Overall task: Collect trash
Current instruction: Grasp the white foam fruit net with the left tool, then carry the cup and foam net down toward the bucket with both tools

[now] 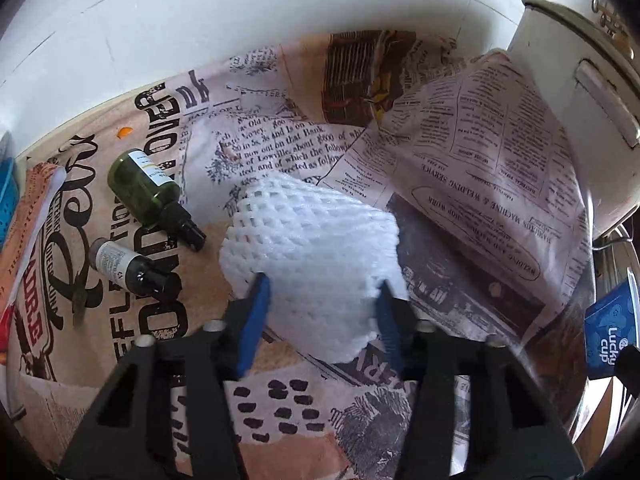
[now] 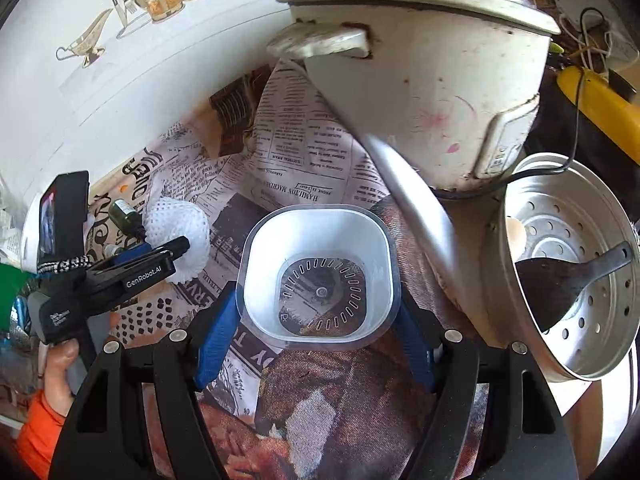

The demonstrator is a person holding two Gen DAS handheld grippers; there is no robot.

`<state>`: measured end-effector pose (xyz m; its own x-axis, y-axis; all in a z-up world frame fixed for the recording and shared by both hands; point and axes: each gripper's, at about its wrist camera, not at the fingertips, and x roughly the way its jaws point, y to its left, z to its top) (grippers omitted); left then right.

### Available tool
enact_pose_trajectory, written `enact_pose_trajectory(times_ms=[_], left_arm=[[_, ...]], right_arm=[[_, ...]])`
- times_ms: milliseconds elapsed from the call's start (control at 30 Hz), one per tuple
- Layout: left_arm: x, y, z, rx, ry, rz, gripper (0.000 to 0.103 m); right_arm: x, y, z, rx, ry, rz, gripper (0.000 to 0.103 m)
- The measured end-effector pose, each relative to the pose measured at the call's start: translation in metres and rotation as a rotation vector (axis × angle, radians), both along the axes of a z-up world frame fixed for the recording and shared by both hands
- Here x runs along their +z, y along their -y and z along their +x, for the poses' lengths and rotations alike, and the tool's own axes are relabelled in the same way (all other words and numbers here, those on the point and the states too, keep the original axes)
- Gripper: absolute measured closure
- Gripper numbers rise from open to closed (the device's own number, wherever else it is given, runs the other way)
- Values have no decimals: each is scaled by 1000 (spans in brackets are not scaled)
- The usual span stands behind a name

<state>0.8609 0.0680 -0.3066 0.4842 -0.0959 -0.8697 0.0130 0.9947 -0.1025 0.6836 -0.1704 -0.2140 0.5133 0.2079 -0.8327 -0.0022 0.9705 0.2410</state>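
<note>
- The left gripper pinches a white foam net between its blue fingers; the net sits near the middle of the table, on the newspaper-print cloth.
- The right gripper clamps a clear plastic cup on both sides, toward the right end of the table beside the white rice cooker.
- Judgement: two pieces of trash are in hand, but neither is in any bin that these views show, so the task looks early to midway.
- Left to collect, it seems: a green bottle and a small dark bottle, both lying on their sides toward the left edge of the table, close together. Whether they count as trash I cannot tell.
- A metal steamer tray with a dark spatula in it leans at the right edge; probably kitchenware, not trash.
- Readable writing: "GenRobot.AI" on the left gripper in the right view.
- "Lucky cup" on a blue package at the right edge.
- The cloth shows upside-down print, "HAMILTON MACHINE & WELDING SERVICE", and large letters "OVER".
- Bottle labels are too small to read.
</note>
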Motion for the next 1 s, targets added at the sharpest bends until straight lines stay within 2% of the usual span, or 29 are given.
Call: enact_pose_trajectory(times_ms=[33,67,167,333,467,733,833,1000], left_arm=[[4,1,-2,-8,-2,-5,81],[7,2,-4,-15,3,8,94],[23,8,-17,-20,38,49,94],[60,8,-52,38,108,53,94],[95,7,-89,104,175,33,94],[161,0,-166,170,300,63,94],[178,-10,-196,193,334,60,94],[190,-26,-241,208,370,70,94]], right_arm=[[3,3,-2,3,7,6,33],[6,4,-3,9,14,9,33],[15,7,-8,42,35,33,33],[33,14,-20,108,90,50,33],[48,19,-30,170,133,63,33],[80,-2,-51,276,238,76,33],[96,-9,-67,294,279,100,33],[111,-25,-102,307,324,109,32]])
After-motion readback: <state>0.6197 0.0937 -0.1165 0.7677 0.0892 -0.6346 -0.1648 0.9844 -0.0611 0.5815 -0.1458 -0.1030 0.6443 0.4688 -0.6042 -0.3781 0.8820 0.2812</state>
